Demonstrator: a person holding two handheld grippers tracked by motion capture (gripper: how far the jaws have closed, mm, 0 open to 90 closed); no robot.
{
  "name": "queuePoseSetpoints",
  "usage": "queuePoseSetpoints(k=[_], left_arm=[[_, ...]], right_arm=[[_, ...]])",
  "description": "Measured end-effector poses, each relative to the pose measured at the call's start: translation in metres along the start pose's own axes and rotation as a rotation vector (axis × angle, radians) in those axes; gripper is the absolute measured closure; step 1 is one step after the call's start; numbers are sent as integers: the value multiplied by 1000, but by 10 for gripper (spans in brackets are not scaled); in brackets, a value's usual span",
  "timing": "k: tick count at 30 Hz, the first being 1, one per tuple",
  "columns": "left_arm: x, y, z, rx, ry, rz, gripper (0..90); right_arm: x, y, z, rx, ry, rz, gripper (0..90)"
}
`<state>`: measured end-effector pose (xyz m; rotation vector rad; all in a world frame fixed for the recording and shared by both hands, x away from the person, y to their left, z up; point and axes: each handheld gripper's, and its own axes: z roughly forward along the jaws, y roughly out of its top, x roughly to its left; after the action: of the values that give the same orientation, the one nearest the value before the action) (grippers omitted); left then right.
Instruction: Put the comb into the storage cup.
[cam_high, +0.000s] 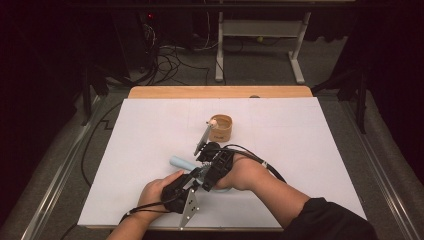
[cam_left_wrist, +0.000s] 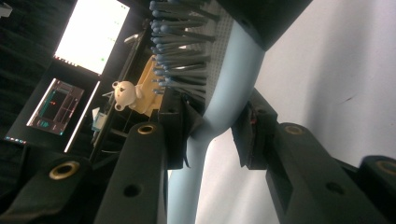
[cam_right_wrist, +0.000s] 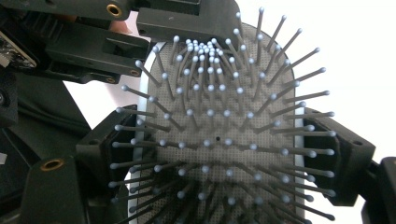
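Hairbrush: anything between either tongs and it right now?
Nothing visible. The left tongs already clamp the hairbrush at its neck, pads on both sides. The right tongs straddle the bristled head, with the pads at its edges. Both meet at the brush over the white table, apart from the wooden cup.

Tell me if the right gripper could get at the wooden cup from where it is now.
Probably not yet. The right gripper is shut on the hairbrush, which the left gripper also holds by the handle. The wooden cup stands just beyond, with bare table between.
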<state>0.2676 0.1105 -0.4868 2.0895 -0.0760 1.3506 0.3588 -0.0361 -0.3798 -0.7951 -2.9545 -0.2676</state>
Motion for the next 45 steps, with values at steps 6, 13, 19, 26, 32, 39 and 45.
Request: queuePoseSetpoints(k=[6,13,19,26,32,39,45], left_arm=[[0,0,0,-5,-1,-2,690],[1,0,-1,-9,4,-3,710],[0,0,-1,-8,11,3,729],[0,0,-1,-5,10,-3,736],[0,0,0,-2,11,2,737],[0,-1,0,10,15,0,739],[0,-2,1,21,17,5,740]], right_arm=[[1,0,1,14,-5,-21,185],[2,2,1,12,-15,-36,159],[2,3,0,15,-17,-35,129],[1,3,-1,15,-31,-30,93],[1,3,-2,33,-46,-45,68],[0,1,-7,32,-60,-46,1],[-1,-2,-13,17,-66,-51,0]])
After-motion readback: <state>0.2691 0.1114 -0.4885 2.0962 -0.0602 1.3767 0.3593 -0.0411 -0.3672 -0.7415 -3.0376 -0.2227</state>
